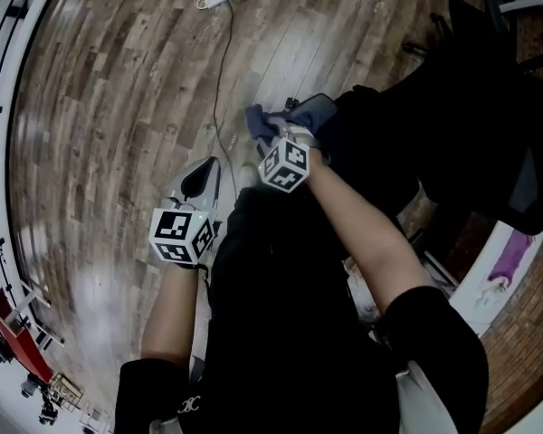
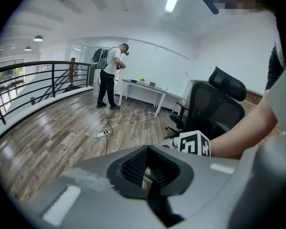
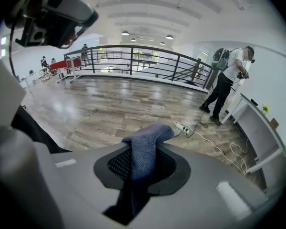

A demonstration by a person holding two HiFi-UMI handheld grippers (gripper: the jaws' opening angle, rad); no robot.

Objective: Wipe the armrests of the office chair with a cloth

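Cloth (image 3: 148,140), pinched in the jaws of the right hand-held gripper (image 3: 143,173) with its free end protruding as the wiping face, is held just beside the office chair (image 1: 466,98), while the left hand-held gripper (image 2: 148,175), jaws together and empty, idles aside.

The office chair (image 1: 489,120) is a dark shape cut off by the right edge, its armrests too dark to pick out, and the low end of the cloth (image 3: 146,147) hides between the jaws of the right gripper (image 3: 142,168).
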